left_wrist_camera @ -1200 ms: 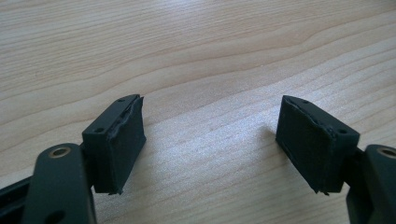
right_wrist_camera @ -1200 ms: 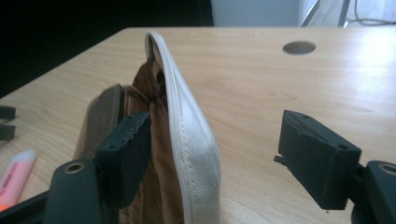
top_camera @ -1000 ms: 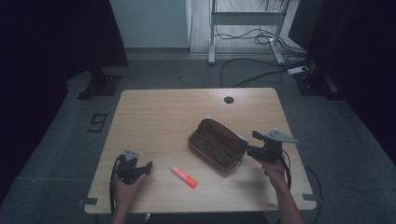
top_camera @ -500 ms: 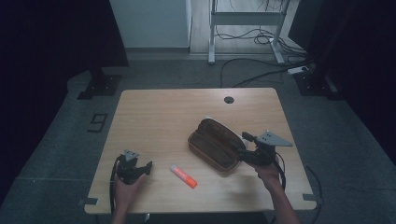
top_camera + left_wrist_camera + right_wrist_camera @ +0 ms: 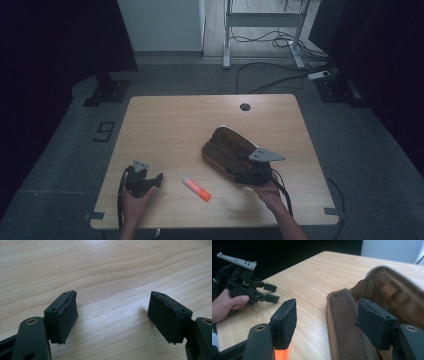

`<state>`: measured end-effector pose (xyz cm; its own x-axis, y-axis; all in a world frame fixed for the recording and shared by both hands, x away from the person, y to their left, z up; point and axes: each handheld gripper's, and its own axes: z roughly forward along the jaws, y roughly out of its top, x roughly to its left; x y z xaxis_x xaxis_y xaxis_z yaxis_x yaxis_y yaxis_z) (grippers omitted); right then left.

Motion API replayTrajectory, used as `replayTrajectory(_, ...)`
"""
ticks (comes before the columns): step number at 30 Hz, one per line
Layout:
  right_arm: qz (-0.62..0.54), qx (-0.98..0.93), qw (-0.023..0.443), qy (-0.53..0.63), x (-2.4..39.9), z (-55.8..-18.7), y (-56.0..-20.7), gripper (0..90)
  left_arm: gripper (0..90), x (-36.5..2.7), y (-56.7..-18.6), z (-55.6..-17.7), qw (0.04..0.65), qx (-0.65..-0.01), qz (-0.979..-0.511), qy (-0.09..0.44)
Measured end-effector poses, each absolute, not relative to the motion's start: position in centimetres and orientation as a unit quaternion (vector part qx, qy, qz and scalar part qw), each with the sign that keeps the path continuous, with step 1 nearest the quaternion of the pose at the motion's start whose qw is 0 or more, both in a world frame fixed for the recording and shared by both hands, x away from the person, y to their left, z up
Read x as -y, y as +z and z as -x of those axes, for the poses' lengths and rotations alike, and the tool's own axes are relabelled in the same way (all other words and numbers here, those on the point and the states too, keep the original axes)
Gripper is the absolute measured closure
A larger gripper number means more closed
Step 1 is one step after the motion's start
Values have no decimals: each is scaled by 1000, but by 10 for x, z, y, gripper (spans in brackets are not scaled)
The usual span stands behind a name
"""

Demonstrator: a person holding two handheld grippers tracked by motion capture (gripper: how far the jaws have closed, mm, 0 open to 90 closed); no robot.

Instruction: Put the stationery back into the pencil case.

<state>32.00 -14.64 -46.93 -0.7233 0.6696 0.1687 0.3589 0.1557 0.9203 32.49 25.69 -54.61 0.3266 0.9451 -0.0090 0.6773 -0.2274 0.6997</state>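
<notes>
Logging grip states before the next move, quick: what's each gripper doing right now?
Left gripper: open, nothing between the jaws, bare table under it.
Right gripper: open, jaws have just been closing, straddling the brown pouch's edge without gripping it.

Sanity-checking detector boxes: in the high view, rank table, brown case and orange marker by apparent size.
1. Table, by far the largest.
2. Brown case, partly covered by the right gripper.
3. Orange marker, the smallest.

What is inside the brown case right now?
The brown case lies open on the table. The right tool's camera shows mesh lining and a tan inner flap; any contents are hidden behind the raised flap and blur.
</notes>
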Motion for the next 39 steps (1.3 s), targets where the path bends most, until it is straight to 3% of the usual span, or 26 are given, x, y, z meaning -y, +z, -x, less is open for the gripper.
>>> replayTrajectory(15,-325,-776,98,531,101,-311,-494,344,235,-257,-546,-325,310,-539,-753,216)
replayTrajectory(39,-303,-822,64,478,62,-302,-531,431,235,-257,-546,-325,310,-539,-753,216)
